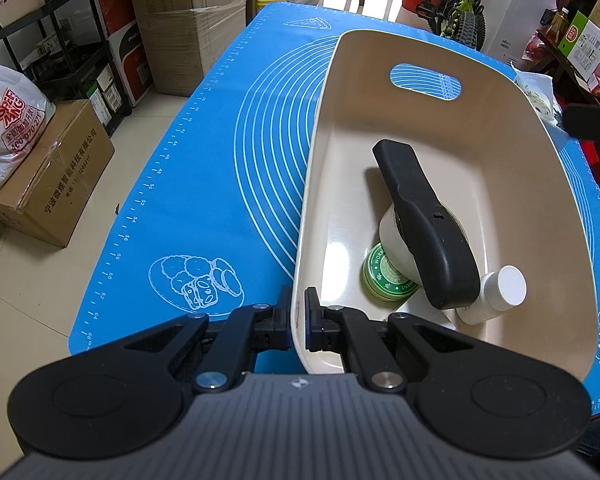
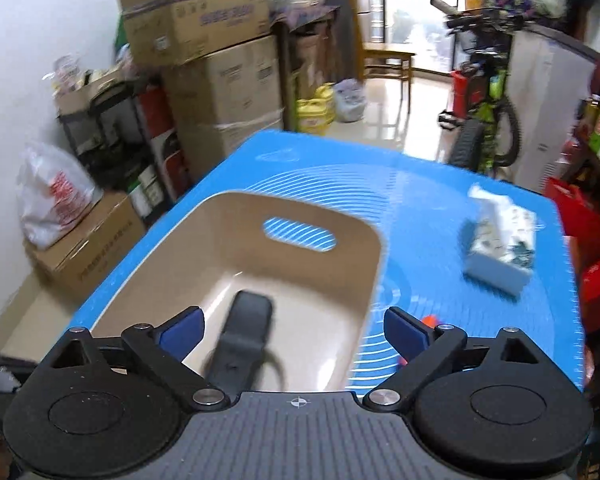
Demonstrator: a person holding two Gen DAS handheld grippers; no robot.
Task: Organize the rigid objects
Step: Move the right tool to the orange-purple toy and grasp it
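The beige plastic bin [image 1: 512, 216] on the blue silicone mat [image 1: 204, 184] holds a black tape dispenser [image 1: 428, 224], green round tin [image 1: 384, 280] and white bottle [image 1: 496, 292]. The left gripper [image 1: 298, 320] is clamped on the bin's wall at 6 o'clock. The right gripper [image 2: 292, 332] stands wide apart and empty above the dispenser. Judged remaining: an orange item [image 2: 430, 322] on the mat at 3 o'clock of the bin.

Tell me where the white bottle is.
In the left wrist view the white bottle lies at the near right end of the beige bin, touching the black tool.
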